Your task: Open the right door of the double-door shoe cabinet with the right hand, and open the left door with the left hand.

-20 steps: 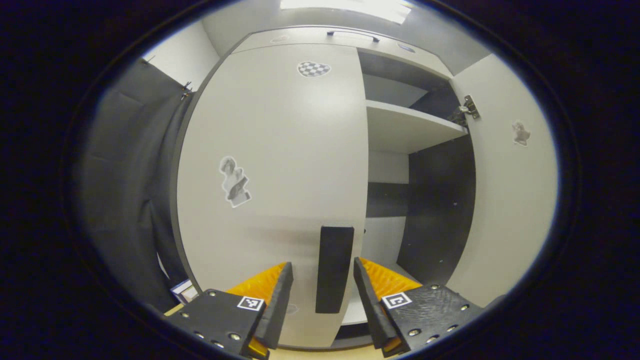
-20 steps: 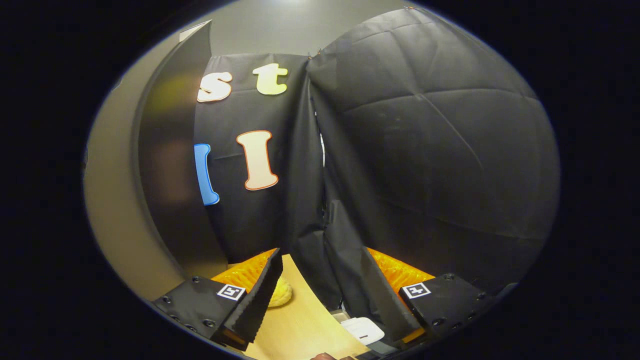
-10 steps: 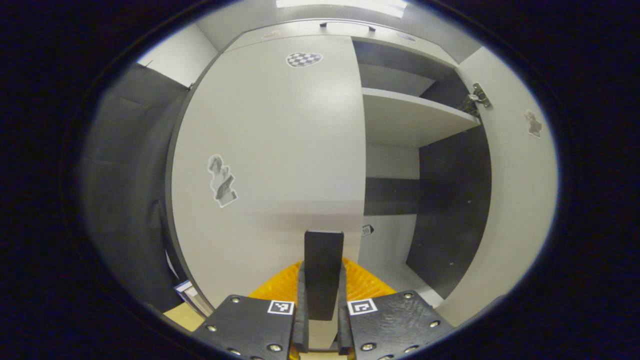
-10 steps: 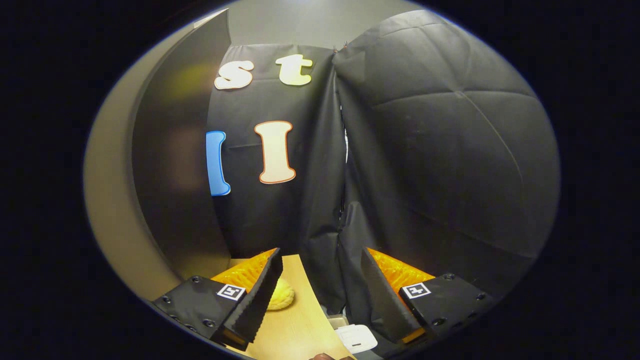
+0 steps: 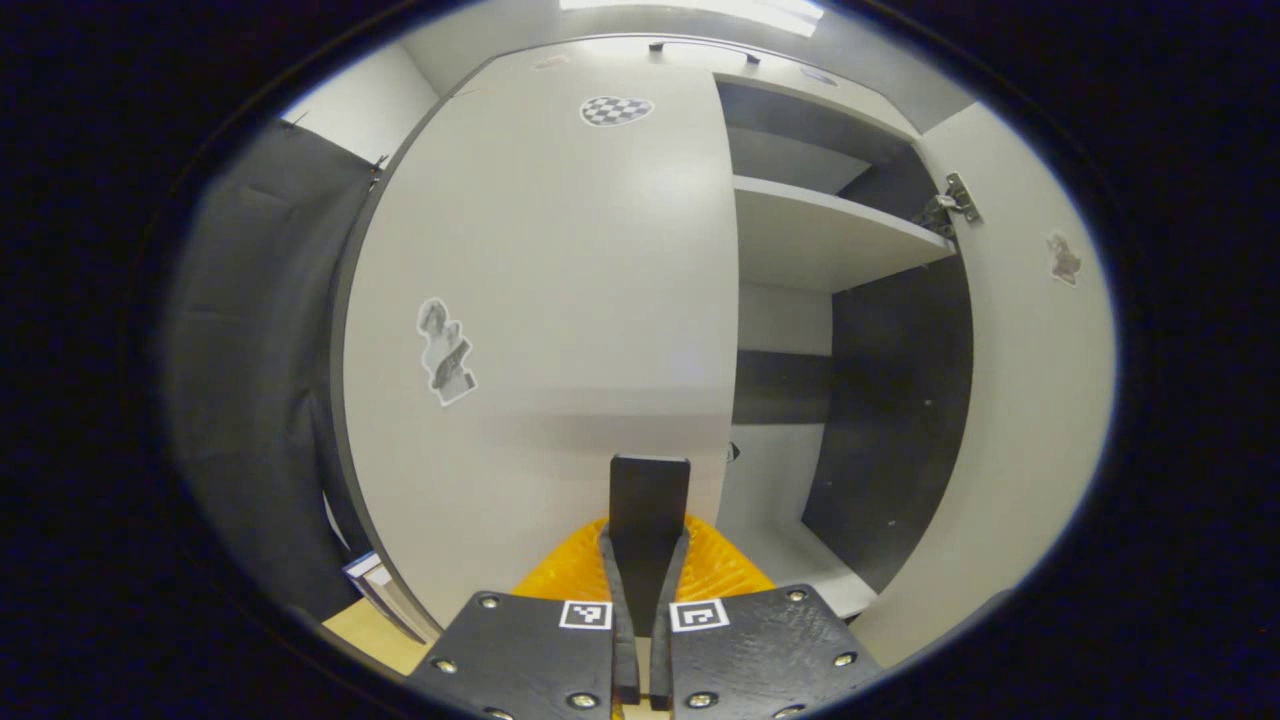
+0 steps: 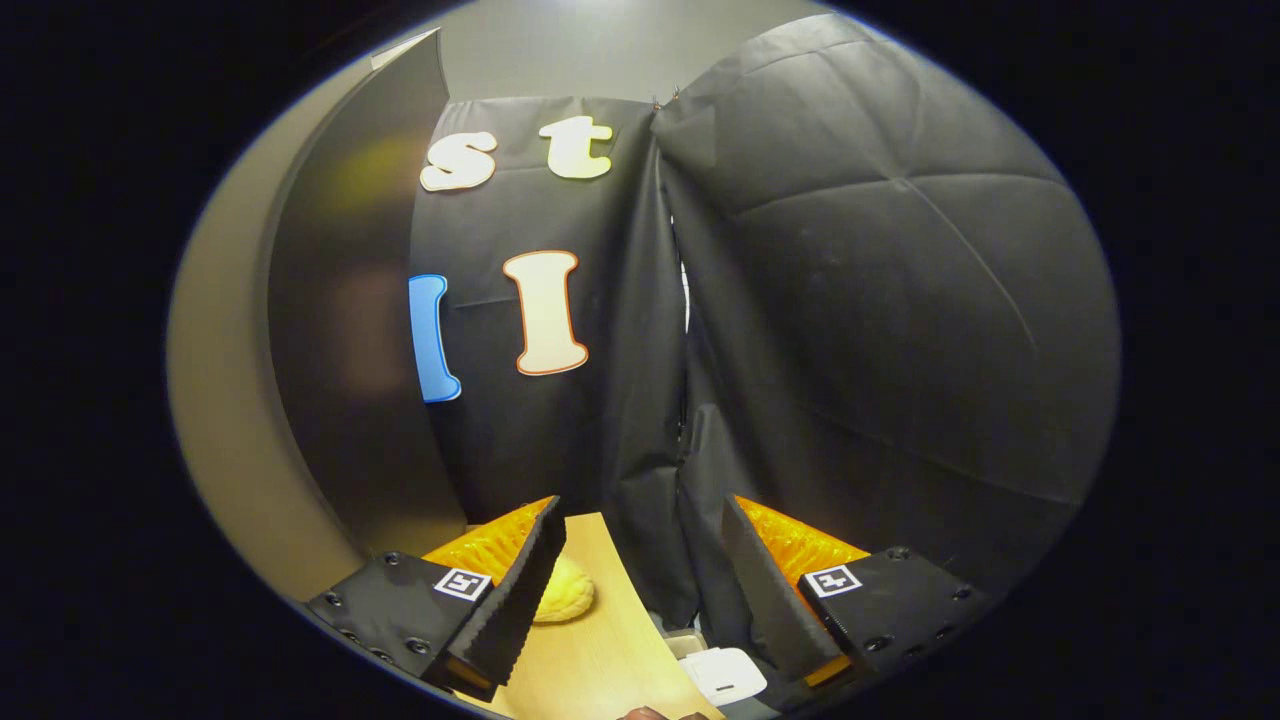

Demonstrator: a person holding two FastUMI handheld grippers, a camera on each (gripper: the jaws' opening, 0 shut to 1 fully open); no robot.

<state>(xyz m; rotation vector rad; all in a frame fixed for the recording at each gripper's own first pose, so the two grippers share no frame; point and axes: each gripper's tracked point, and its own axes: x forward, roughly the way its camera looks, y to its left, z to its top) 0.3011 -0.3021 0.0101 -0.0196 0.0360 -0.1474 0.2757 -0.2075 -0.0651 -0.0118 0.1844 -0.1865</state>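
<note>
**Left gripper clamped on the left door handle**

One second ago the left gripper (image 5: 640, 560) had its fingers spread either side of the handle (image 5: 649, 500); now both fingers press on that dark vertical handle, as they did half a second ago. The left door (image 5: 560, 300) looks closed as before, with the handle near its lower right edge. The right gripper (image 6: 640, 580) is unchanged: fingers apart, nothing between them, facing the booth wall (image 6: 850, 300).

The right door (image 5: 1030, 400) stands swung open, a hinge (image 5: 950, 205) at its top inner edge. The open half of the cabinet (image 5: 800, 130) shows a pale shelf (image 5: 810, 240) and a pale floor panel, both bare.

In the right gripper view, a dark panel (image 6: 350, 330) crosses the left side; what it belongs to is unclear. A yellow lump (image 6: 565, 595) on the wooden surface (image 6: 600, 660) is half hidden behind the left finger, and a white item (image 6: 728, 672) is cut off at the bottom edge.
</note>
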